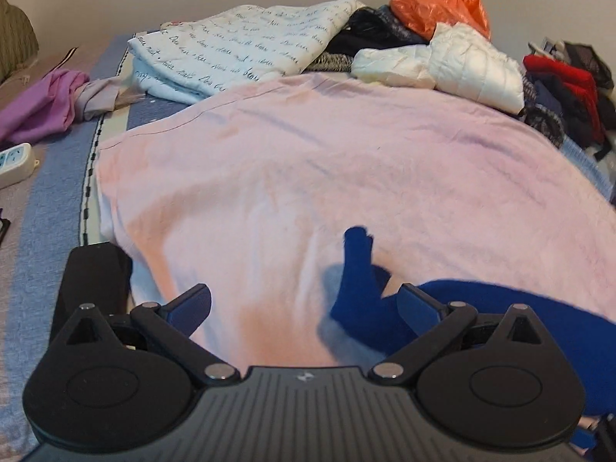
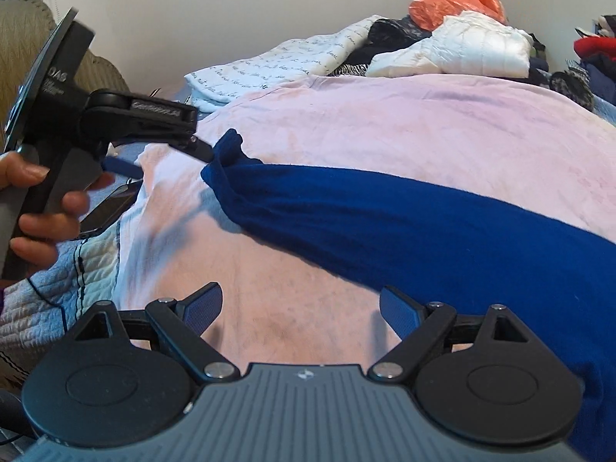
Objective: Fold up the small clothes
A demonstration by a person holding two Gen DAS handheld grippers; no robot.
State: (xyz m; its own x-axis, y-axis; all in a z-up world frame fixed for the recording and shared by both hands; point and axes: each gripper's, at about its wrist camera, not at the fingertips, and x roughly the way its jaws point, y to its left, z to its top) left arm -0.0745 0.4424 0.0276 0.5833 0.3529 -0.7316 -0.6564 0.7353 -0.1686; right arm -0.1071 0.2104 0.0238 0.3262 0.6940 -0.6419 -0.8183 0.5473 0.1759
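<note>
A dark blue garment (image 2: 404,223) lies in a long band across a pink towel (image 2: 385,127) on the bed. One end of it sticks up beside my left gripper (image 1: 304,304), which is open, its right finger touching the blue cloth (image 1: 362,288). In the right wrist view the left gripper (image 2: 169,154) shows at the left, held by a hand, fingers apart near the garment's bunched end. My right gripper (image 2: 300,308) is open and empty over the towel, its right finger at the garment's near edge.
At the back lie a folded script-print quilt (image 1: 238,50), a white puffy jacket (image 1: 462,61), an orange plastic bag (image 1: 439,4) and dark and red clothes (image 1: 562,84). A purple cloth (image 1: 42,104) and a power strip (image 1: 15,161) lie at the left. A black phone (image 2: 107,208) rests by the towel's left edge.
</note>
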